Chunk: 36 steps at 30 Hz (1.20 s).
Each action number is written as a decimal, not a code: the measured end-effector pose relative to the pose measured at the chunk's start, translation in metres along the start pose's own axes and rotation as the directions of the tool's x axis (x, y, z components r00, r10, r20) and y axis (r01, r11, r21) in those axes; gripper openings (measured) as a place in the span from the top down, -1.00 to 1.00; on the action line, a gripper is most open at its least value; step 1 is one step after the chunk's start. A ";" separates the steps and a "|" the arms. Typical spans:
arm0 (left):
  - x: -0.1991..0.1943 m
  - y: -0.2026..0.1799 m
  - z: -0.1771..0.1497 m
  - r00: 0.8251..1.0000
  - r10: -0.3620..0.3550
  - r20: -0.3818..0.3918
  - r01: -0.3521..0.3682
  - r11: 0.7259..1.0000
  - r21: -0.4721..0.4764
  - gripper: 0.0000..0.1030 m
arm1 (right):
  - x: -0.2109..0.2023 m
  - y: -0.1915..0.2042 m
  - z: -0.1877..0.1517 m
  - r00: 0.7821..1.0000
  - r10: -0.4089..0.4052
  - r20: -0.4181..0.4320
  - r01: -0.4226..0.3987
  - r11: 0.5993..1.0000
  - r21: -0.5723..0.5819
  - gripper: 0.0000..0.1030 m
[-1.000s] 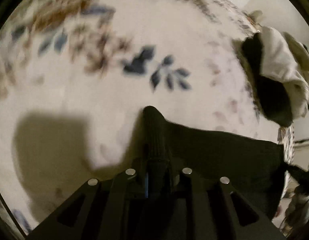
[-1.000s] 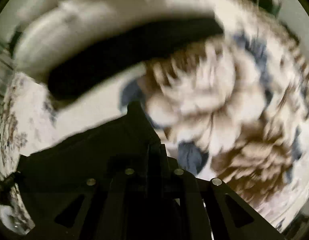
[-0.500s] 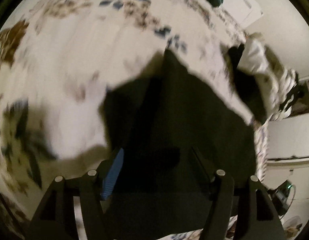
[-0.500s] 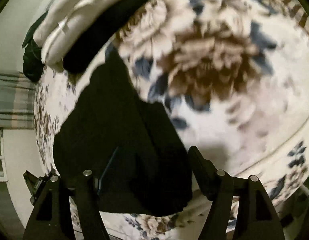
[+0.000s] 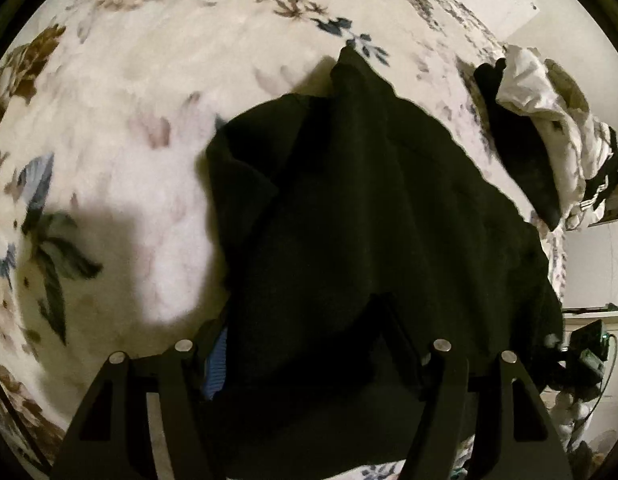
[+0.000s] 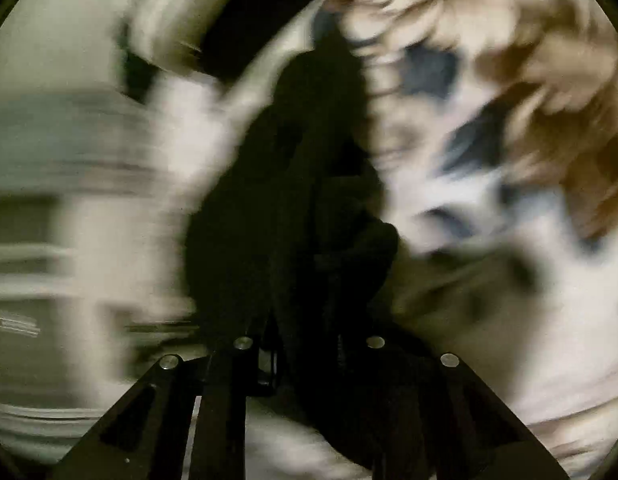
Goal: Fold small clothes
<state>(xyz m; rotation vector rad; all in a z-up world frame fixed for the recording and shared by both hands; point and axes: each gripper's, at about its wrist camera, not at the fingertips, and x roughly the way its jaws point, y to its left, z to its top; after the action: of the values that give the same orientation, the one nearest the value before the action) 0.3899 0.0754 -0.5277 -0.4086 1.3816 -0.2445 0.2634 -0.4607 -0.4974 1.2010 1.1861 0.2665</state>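
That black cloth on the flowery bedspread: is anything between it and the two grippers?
Nothing visible. The black garment lies directly between the open left hand-held gripper's fingers; the blurred right hand-held gripper looks shut on it.

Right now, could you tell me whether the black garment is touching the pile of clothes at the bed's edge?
Apart. The left wrist view shows a strip of floral bedspread between the black garment and the pile of clothes.
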 end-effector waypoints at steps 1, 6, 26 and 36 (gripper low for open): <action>-0.003 0.002 0.001 1.000 -0.010 0.009 0.010 1.000 -0.008 -0.27 | -0.003 -0.008 0.001 0.997 0.074 -0.008 -0.073 0.996 0.047 0.57; -0.005 0.008 0.021 0.998 -0.028 0.052 0.031 0.998 -0.058 -0.27 | -0.004 -0.060 0.011 0.976 -0.211 -0.050 0.216 0.969 0.120 0.33; 0.048 0.032 0.062 0.909 -0.412 0.064 0.411 0.859 -0.305 0.68 | -0.020 -0.001 0.008 0.906 -0.401 0.136 0.407 0.913 -0.015 -0.17; 0.032 0.023 0.062 0.940 -0.342 0.016 0.337 0.915 -0.223 -0.13 | -0.035 -0.001 0.015 0.901 -0.405 0.153 0.409 0.913 0.008 -0.20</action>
<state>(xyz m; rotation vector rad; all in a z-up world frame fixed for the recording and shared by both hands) 0.4547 0.0919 -0.5575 -0.8396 1.3601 -0.3810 0.2605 -0.4944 -0.4801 0.9059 1.2642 -0.1243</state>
